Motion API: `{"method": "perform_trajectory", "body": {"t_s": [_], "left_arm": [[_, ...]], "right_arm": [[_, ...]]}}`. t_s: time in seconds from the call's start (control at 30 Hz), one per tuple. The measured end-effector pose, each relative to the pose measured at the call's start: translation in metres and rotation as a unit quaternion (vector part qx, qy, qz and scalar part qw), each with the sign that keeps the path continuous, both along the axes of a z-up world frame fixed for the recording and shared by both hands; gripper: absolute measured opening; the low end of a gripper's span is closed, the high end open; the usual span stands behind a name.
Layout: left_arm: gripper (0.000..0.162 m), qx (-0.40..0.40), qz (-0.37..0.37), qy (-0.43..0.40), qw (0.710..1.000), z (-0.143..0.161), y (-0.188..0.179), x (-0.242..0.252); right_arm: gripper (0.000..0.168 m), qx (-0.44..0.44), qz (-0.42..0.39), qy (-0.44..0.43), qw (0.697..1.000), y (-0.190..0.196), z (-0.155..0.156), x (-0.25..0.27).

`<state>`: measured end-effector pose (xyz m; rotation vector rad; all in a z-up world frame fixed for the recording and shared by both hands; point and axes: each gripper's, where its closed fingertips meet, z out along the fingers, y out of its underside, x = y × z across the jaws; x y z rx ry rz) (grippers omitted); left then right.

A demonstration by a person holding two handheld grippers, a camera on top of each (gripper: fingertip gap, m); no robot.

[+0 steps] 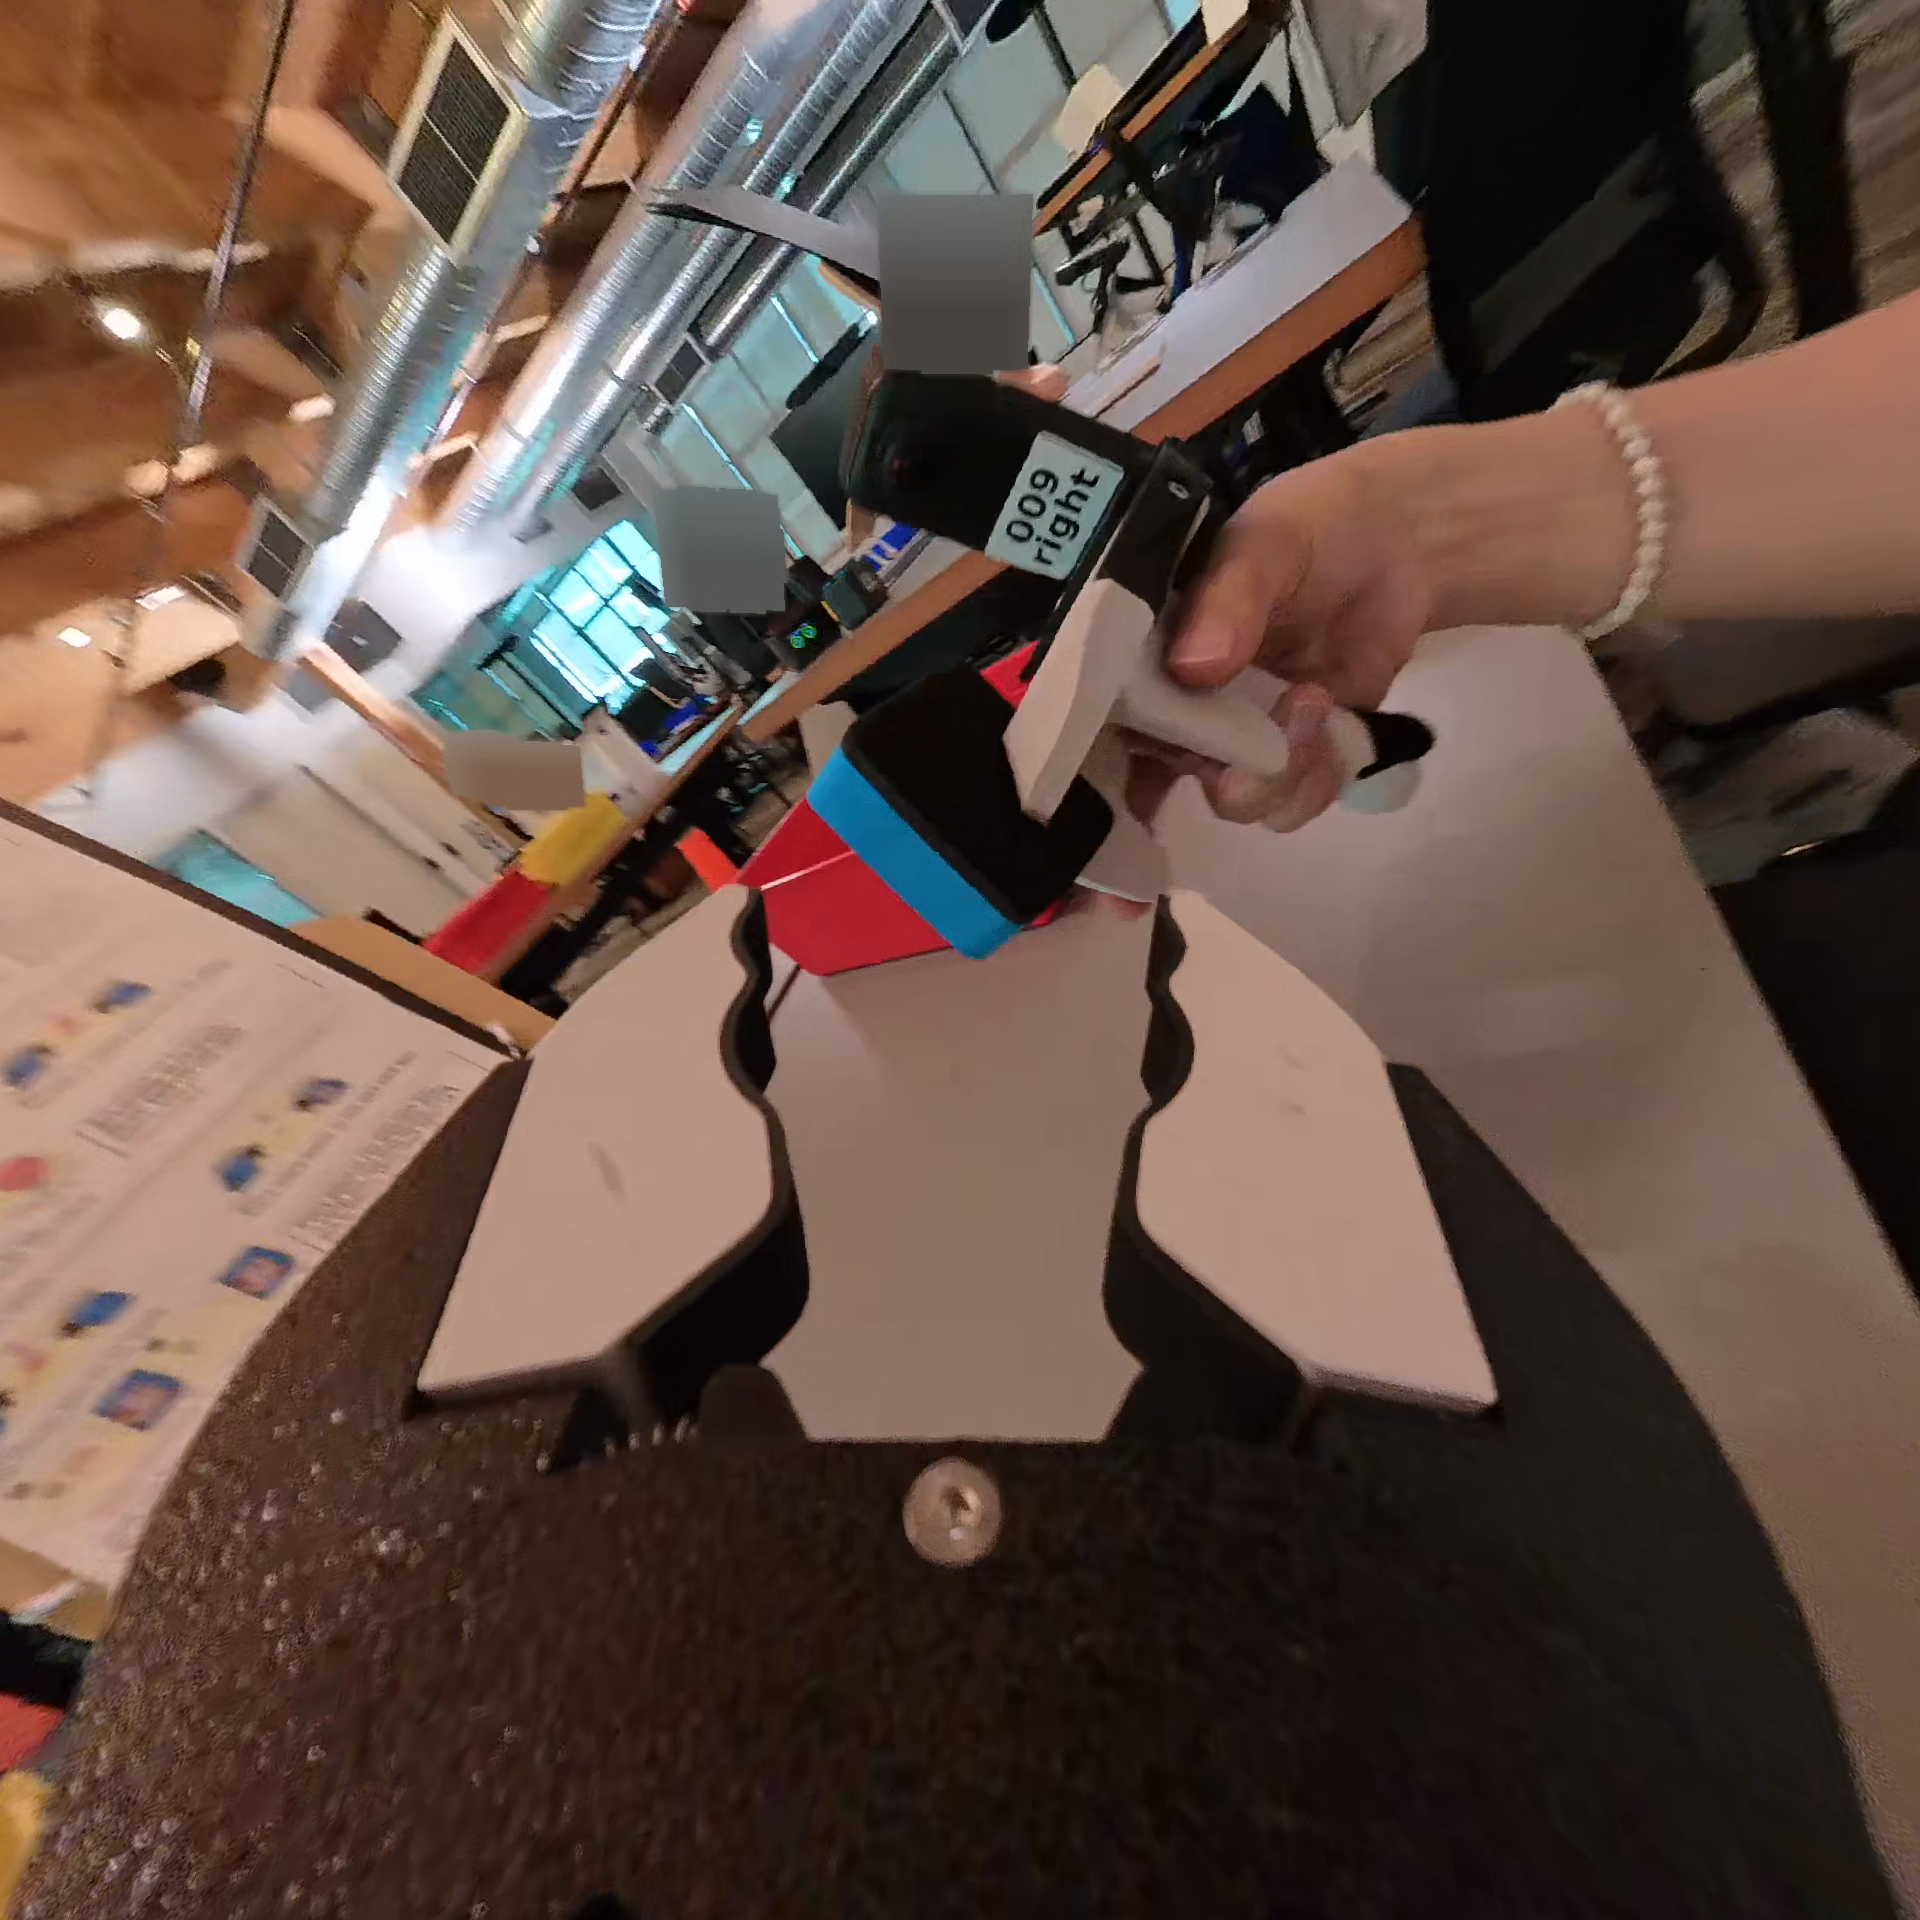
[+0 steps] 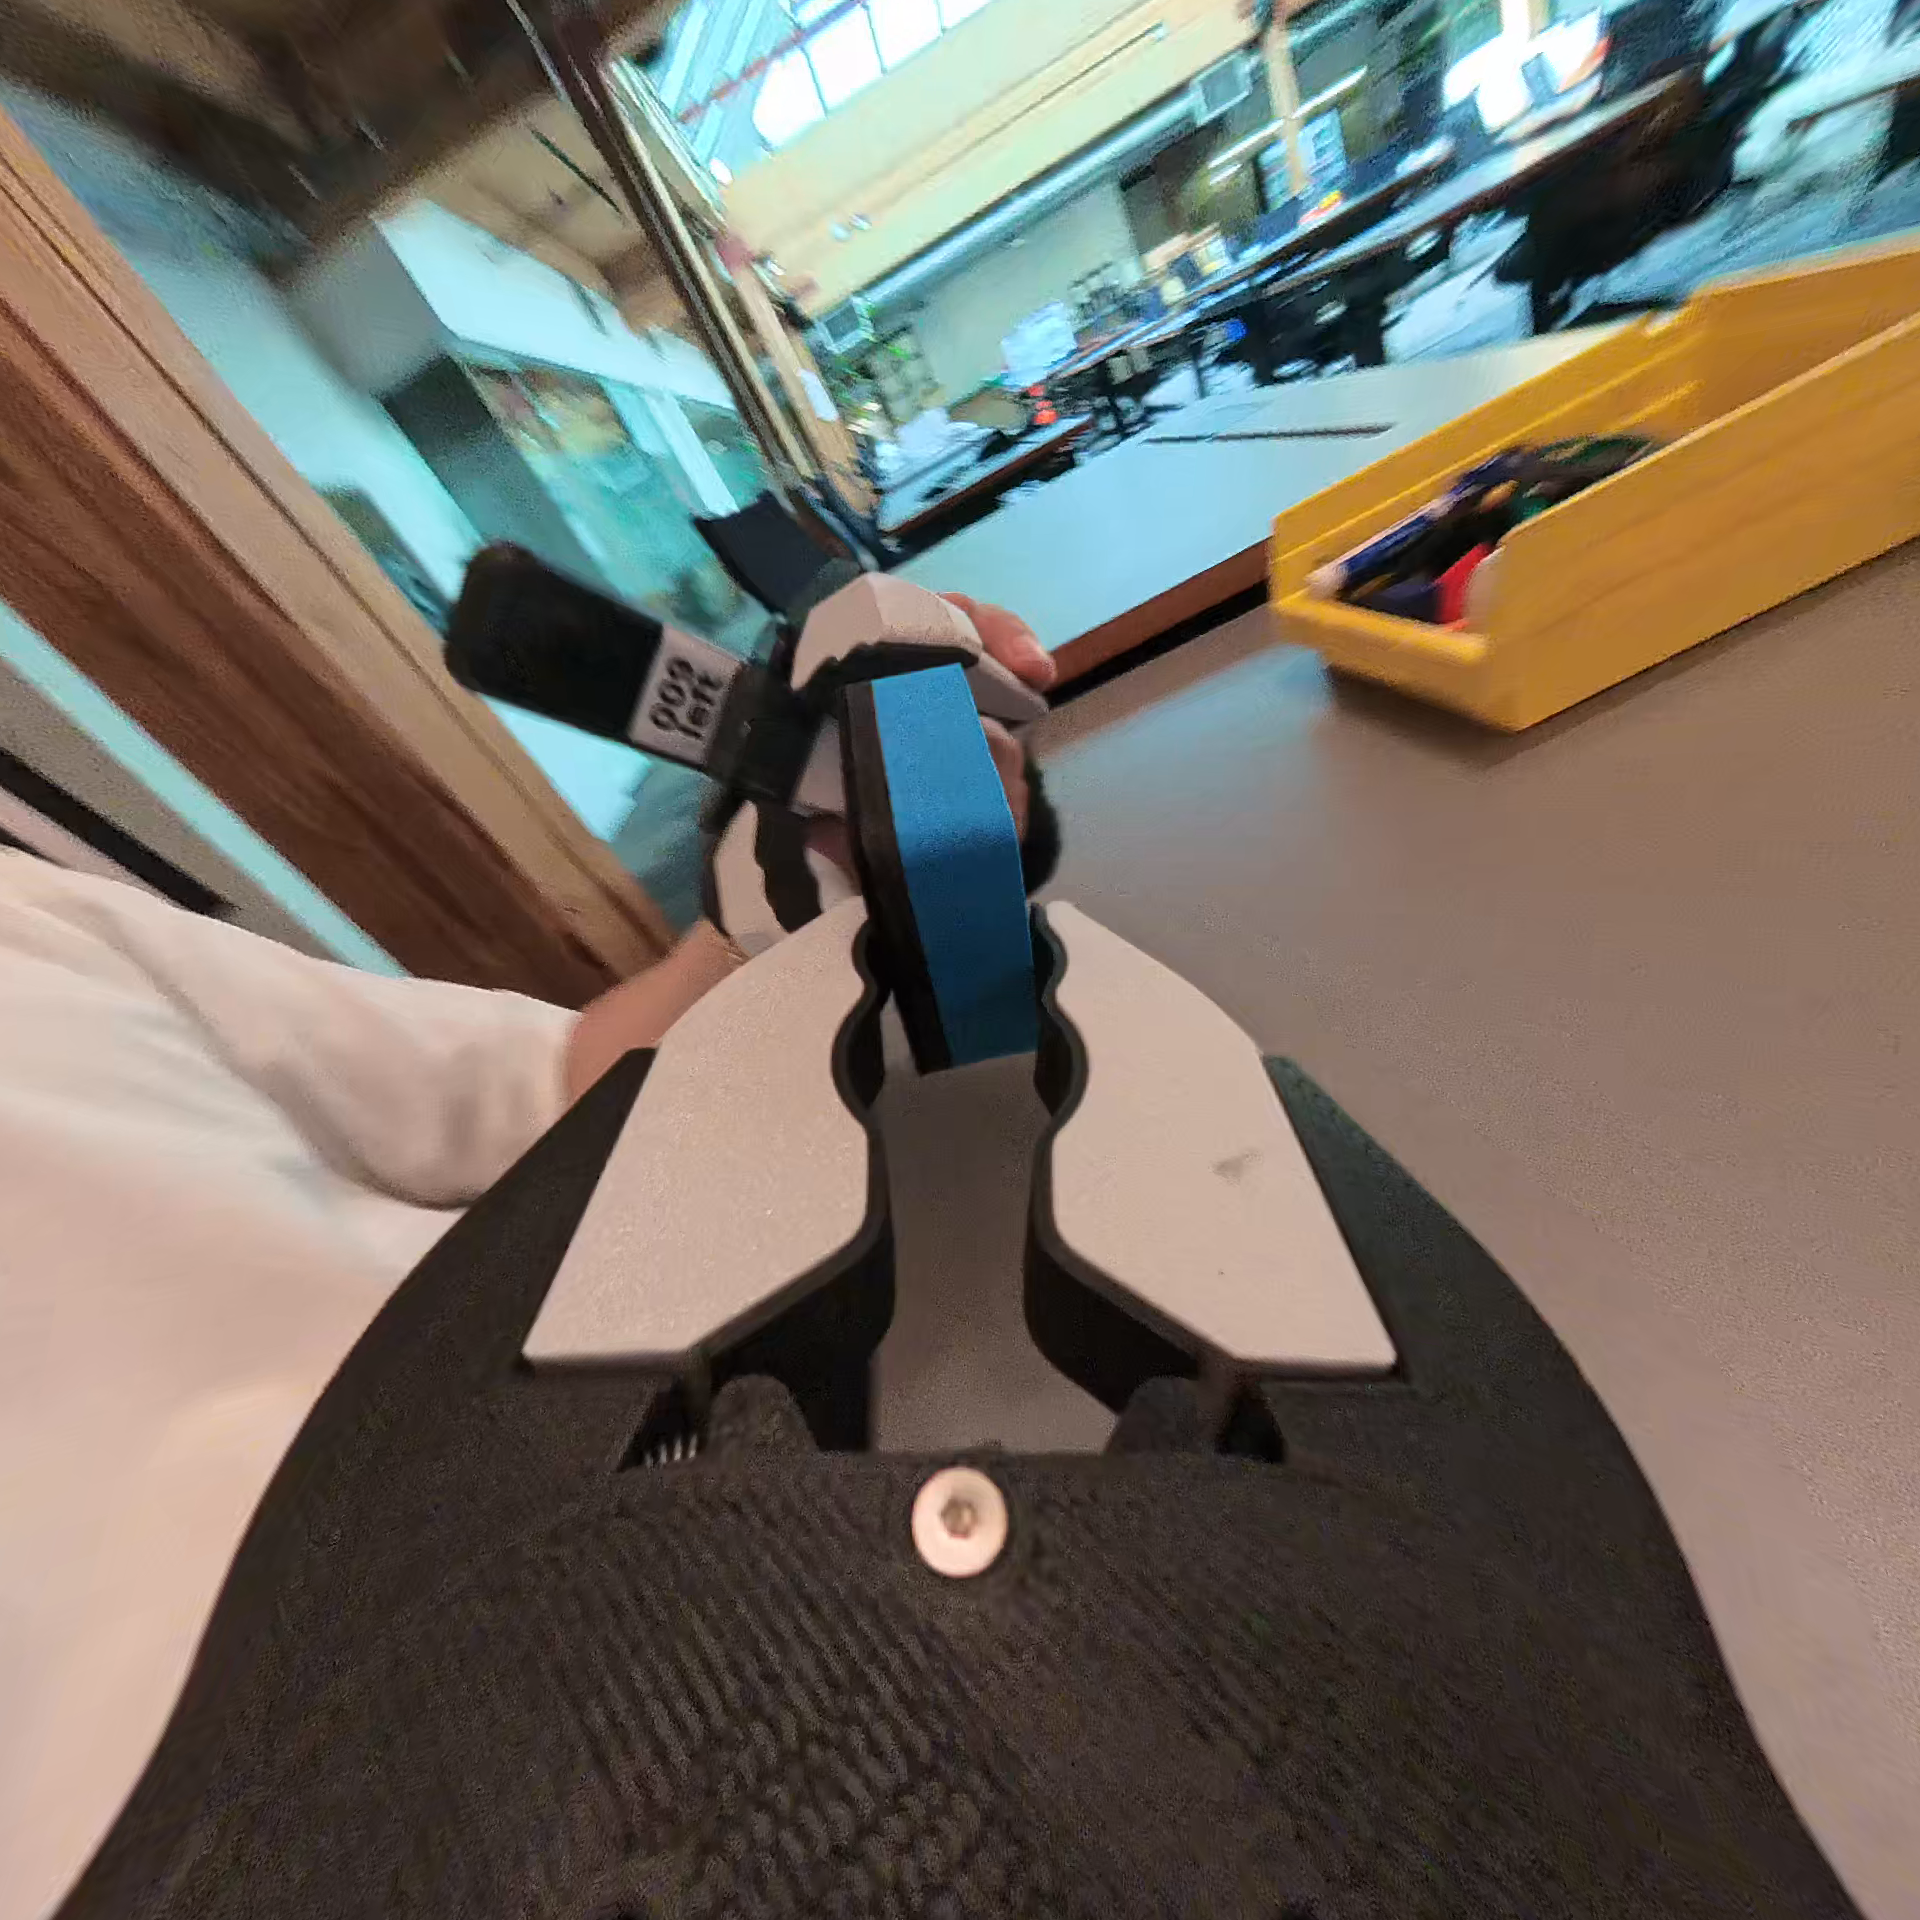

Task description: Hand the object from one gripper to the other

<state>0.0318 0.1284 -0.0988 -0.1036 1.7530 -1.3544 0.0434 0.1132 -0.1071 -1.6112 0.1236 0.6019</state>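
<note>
Block (image 2: pixel 951 862): blue face w/ black layer on its L side; seen upright at 12 o'clock in R wrist view, off the table.
R gripper (image 2: pixel 951 940): pinched on near end of block; both white fingers pressed against its sides.
L gripper (image 1: pixel 956 935): spread wide, nothing gripped; grey table (image 1: pixel 1455 1039) seen through the gap.
Block vs L gripper: in L wrist view block (image 1: pixel 935 821) is seen at 12 o'clock, just beyond the L fingertips; contact w/ them cannot be told.
R finger (image 1: pixel 1065 707): laid flat on black face of block, at 1 o'clock in L wrist view.
R hand (image 1: pixel 1320 634): wrapped on R gripper handle at 2 o'clock; bead bracelet (image 1: pixel 1636 509) worn on wrist.
L hand (image 2: pixel 997 634): partly seen behind L gripper at 12 o'clock in R wrist view; white sleeve (image 2: pixel 260 1091) at 9 o'clock.
Red box (image 1: pixel 862 914): seen behind block, at 12 o'clock; touching or not cannot be told.
Yellow bin (image 2: pixel 1662 582): on table at 2 o'clock in R wrist view, mixed items inside, blurred.
Printed sheet (image 1: pixel 187 1143): at 9 o'clock in L wrist view.
</note>
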Motion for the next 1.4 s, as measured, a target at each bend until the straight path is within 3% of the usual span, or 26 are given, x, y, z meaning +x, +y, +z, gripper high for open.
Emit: {"method": "perform_trajectory", "body": {"t_s": [0.13,0.27,0.43,0.5,0.57,0.6,0.7,0.8,1.0,1.07,1.2,1.4], "left_arm": [[0.072,0.056,0.033,-0.053,0.996,-0.004,-0.011,0.005],[0.057,0.106,0.029,-0.089,0.99,-0.012,-0.019,0.004],[0.056,0.116,0.017,-0.05,0.992,-0.023,-0.019,0.006],[0.056,0.078,0.013,-0.004,0.997,-0.023,-0.016,0.008],[0.056,0.016,0.013,0.056,0.998,-0.019,-0.011,0.011],[0.056,-0.015,0.004,0.092,0.996,-0.017,-0.008,0.011],[0.056,-0.106,-0.014,0.201,0.974,-0.013,0.0,0.013],[0.056,-0.156,-0.047,0.264,0.95,-0.011,-0.001,0.009],[0.056,-0.112,-0.07,0.283,0.95,-0.023,-0.011,-0.001],[0.056,-0.112,-0.065,0.283,0.95,-0.023,-0.011,0.0],[0.055,-0.115,-0.062,0.28,0.951,-0.025,-0.01,0.002],[0.068,-0.092,-0.044,0.155,0.983,-0.003,-0.006,-0.001]], "right_arm": [[0.025,-0.028,0.045,0.052,0.997,-0.001,-0.008,-0.01],[0.025,-0.051,0.08,0.067,0.993,-0.003,-0.013,-0.022],[0.024,-0.064,0.081,0.044,0.994,-0.002,-0.022,-0.022],[0.032,-0.043,0.053,-0.003,0.998,0.001,-0.018,-0.015],[0.065,-0.016,-0.012,-0.106,0.994,0.002,-0.011,0.0],[0.07,0.004,-0.033,-0.174,0.984,0.0,-0.007,0.003],[0.075,0.05,-0.041,-0.346,0.936,-0.009,0.0,-0.006],[0.07,0.052,-0.058,-0.396,0.915,-0.005,0.0,-0.007],[0.066,0.065,-0.063,-0.374,0.923,0.0,0.0,-0.006],[0.053,0.061,-0.044,-0.363,0.929,-0.001,-0.003,-0.011],[0.053,0.038,-0.035,-0.328,0.943,-0.001,-0.007,-0.008],[0.053,0.048,-0.061,-0.18,0.981,-0.006,0.009,0.012]]}}
